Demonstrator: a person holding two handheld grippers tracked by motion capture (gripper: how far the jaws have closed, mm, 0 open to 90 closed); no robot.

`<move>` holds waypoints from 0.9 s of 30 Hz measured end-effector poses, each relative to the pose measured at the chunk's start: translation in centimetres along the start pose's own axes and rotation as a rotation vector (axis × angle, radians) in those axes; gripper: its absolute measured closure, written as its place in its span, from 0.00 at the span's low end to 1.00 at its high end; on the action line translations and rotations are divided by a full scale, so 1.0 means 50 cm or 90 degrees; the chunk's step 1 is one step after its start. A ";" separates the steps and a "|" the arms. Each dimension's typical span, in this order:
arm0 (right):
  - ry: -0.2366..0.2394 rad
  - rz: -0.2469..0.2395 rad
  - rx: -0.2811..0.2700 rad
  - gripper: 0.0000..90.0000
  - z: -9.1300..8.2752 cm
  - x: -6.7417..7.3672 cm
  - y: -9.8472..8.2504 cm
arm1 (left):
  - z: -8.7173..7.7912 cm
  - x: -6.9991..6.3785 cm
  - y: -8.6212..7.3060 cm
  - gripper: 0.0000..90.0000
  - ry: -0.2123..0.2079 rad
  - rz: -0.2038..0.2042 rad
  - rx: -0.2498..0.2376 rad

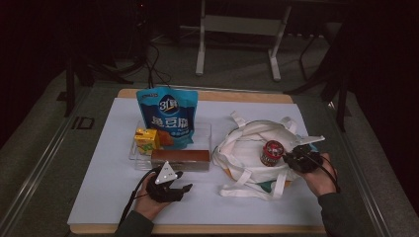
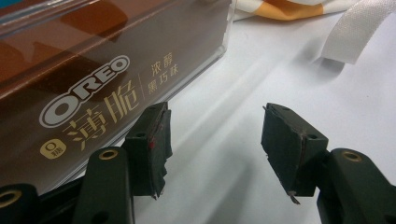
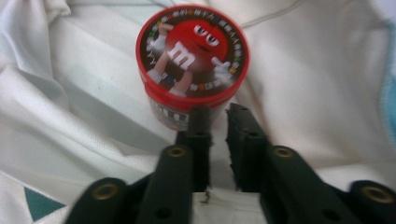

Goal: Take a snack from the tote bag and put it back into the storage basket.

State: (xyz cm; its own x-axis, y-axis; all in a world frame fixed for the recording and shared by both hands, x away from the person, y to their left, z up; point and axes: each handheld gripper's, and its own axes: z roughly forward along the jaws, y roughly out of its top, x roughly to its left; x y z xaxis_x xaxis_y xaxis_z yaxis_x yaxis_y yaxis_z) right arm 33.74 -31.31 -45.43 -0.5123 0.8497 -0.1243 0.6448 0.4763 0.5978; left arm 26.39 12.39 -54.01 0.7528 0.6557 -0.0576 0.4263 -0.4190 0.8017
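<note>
Landmark = white tote bag (image 1: 247,153), lying open on the counter (image 1: 99,197).

M&M's tub (image 1: 271,153) stands upright in the bag's mouth, red lid up. Right tool (image 1: 291,157) is just beside it, on the bag's right edge; in the right gripper view the tub (image 3: 192,65) sits dead ahead of the tips, jaws only a narrow slit apart w/ nothing between them, tips at or just short of the tub's wall, contact not certain. Tub looks let go, set in bag.

Oreo box (image 1: 180,158) lies left of the bag, long axis running across the counter toward it, in front of the clear tray (image 1: 133,153). Left tool (image 1: 170,187) is nearer, on the box's near side, jaws spread, empty; box (image 2: 93,93) is off its left jaw.

Likely next: box into bag. Room: bare counter betw. box and bag; bag straps (image 1: 237,190) sprawl on the near side, could snag.
</note>
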 end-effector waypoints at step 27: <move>0.073 -0.010 0.002 0.26 0.032 -0.008 0.060 | 0.001 0.001 0.000 0.46 -0.001 -0.002 0.002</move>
State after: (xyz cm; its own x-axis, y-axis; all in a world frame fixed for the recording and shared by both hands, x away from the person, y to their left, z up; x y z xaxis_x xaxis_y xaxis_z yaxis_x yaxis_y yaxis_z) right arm 36.79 -29.84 -44.87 -0.5834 0.8111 -0.0427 0.6378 0.4900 0.5943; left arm 26.43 12.38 -54.01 0.7523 0.6561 -0.0604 0.4299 -0.4193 0.7996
